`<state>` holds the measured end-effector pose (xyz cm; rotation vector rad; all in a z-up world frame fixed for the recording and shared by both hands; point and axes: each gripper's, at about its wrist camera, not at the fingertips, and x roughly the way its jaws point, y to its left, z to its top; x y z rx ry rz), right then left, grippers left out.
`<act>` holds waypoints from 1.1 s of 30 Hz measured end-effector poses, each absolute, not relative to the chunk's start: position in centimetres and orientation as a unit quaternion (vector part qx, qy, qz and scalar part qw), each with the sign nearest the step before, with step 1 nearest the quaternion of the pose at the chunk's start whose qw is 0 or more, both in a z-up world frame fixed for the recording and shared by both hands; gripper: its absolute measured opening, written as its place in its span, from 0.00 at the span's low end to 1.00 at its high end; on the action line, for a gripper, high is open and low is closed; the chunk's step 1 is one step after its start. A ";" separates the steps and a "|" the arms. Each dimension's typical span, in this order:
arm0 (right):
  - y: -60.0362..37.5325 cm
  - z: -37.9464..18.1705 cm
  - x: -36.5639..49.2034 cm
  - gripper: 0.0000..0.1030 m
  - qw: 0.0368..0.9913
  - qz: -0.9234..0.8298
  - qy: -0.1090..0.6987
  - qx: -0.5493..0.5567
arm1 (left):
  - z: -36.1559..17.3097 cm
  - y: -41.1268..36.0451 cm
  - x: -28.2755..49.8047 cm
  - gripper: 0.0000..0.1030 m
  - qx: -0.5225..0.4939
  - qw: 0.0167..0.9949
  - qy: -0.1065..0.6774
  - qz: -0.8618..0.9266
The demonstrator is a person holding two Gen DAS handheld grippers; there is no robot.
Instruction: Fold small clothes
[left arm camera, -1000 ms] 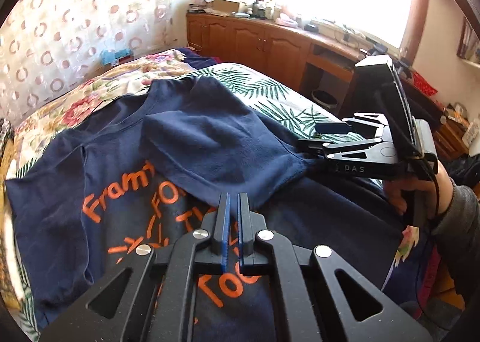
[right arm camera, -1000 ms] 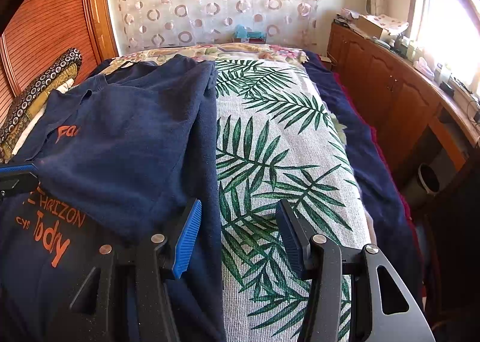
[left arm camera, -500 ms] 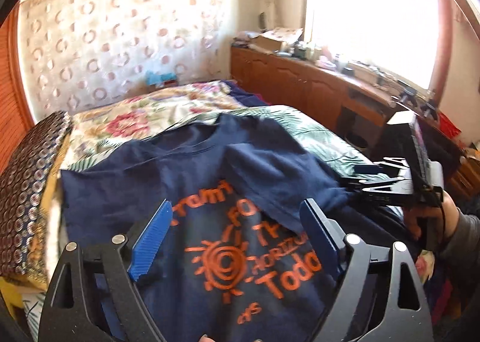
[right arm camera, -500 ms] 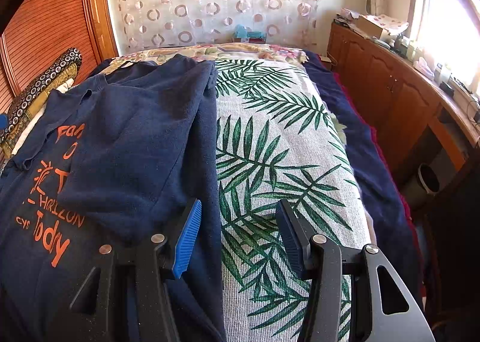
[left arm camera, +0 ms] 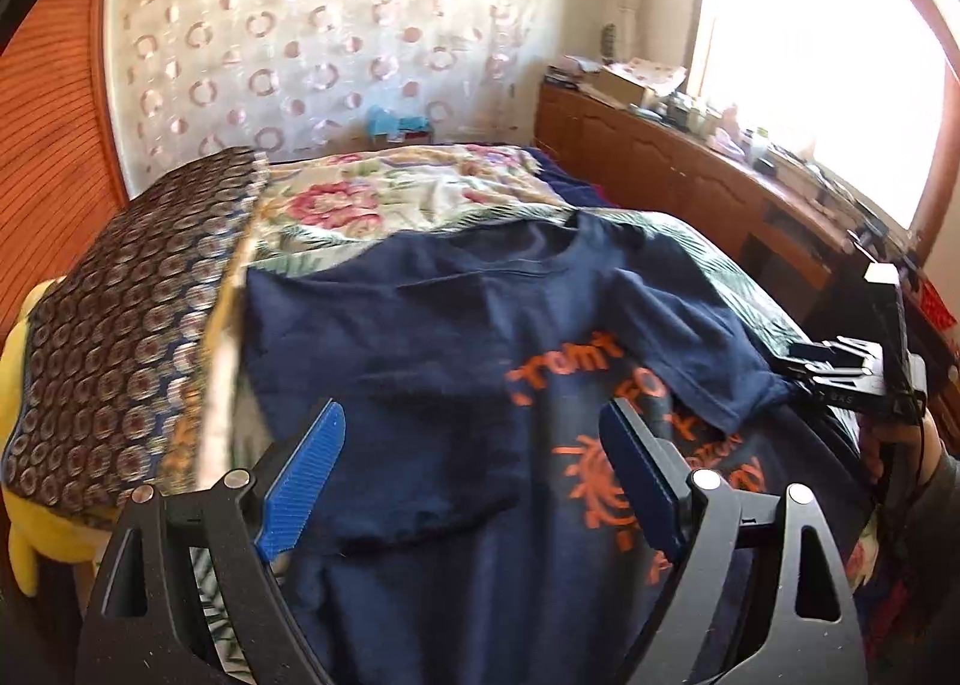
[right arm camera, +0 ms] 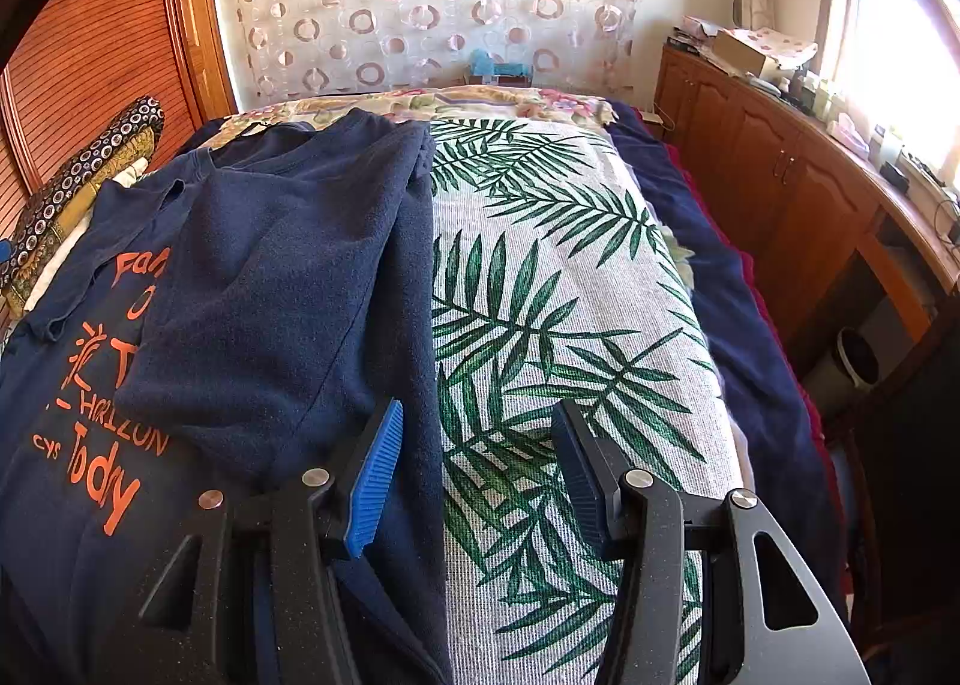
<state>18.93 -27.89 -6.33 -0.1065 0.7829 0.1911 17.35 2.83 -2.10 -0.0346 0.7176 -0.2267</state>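
A navy T-shirt [left arm camera: 432, 361] with orange lettering lies face up on the bed. Its right side and sleeve [right arm camera: 288, 289] are folded inward over the print. My left gripper [left arm camera: 471, 421] hovers open above the shirt's left sleeve area, and nothing is between its blue pads [left arm camera: 300, 481]. My right gripper [right arm camera: 477, 412] stands open astride the shirt's folded right edge, with one finger over the cloth and the other over the palm-leaf cover [right arm camera: 570, 277]. The left wrist view shows the right gripper [left arm camera: 801, 365] at the tip of the folded sleeve, held by a hand in a grey sleeve.
A dark patterned cushion [left arm camera: 120, 325] on something yellow lies along the shirt's left side. A floral blanket [left arm camera: 384, 193] covers the head of the bed. Wooden cabinets [right arm camera: 780, 175] with clutter run under the window on the right, and a wooden wardrobe [right arm camera: 90, 54] stands at the left.
My left gripper went from shut to open and swung left, away from the folded sleeve toward the shirt's left side. The right gripper stayed still.
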 end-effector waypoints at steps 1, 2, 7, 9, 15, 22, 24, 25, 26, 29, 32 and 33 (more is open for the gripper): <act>-27.9 -6.3 18.9 0.52 0.918 0.092 0.382 -0.051 | -2.1 3.5 17.4 0.85 -0.020 0.931 0.350 -0.103; -27.9 -6.3 18.9 0.52 0.918 0.092 0.382 -0.051 | -2.2 3.9 17.5 0.85 -0.021 0.931 0.351 -0.098; -27.9 -6.3 18.9 0.52 0.918 0.092 0.382 -0.051 | -2.7 5.7 18.0 0.85 -0.023 0.931 0.358 -0.074; -27.9 -6.3 19.0 0.52 0.918 0.092 0.382 -0.051 | -3.4 6.3 18.4 0.79 -0.028 0.927 0.367 -0.071; -27.9 -6.3 19.0 0.52 0.918 0.092 0.382 -0.051 | -5.5 7.1 19.5 0.48 -0.034 0.915 0.397 -0.062; -27.9 -6.3 19.0 0.52 0.918 0.092 0.382 -0.051 | -7.0 7.1 22.4 0.47 -0.009 0.904 0.426 -0.021; -27.9 -6.3 19.0 0.52 0.918 0.092 0.382 -0.051 | -7.4 7.6 22.9 0.47 -0.010 0.900 0.436 -0.014; -27.9 -6.3 19.0 0.52 0.918 0.091 0.383 -0.050 | -7.7 7.6 23.2 0.46 -0.007 0.897 0.441 -0.010; -27.9 -6.3 18.9 0.52 0.918 0.091 0.383 -0.050 | -7.9 7.8 23.4 0.46 -0.006 0.896 0.444 -0.008; -27.9 -6.3 19.0 0.52 0.918 0.091 0.383 -0.051 | -8.6 7.8 23.8 0.46 -0.010 0.892 0.452 -0.008; -27.9 -6.3 18.9 0.52 0.918 0.091 0.383 -0.050 | -9.1 7.9 24.1 0.46 -0.022 0.890 0.455 -0.009; -27.9 -6.3 18.9 0.52 0.918 0.091 0.383 -0.050 | -9.1 8.0 24.2 0.46 -0.025 0.891 0.454 -0.008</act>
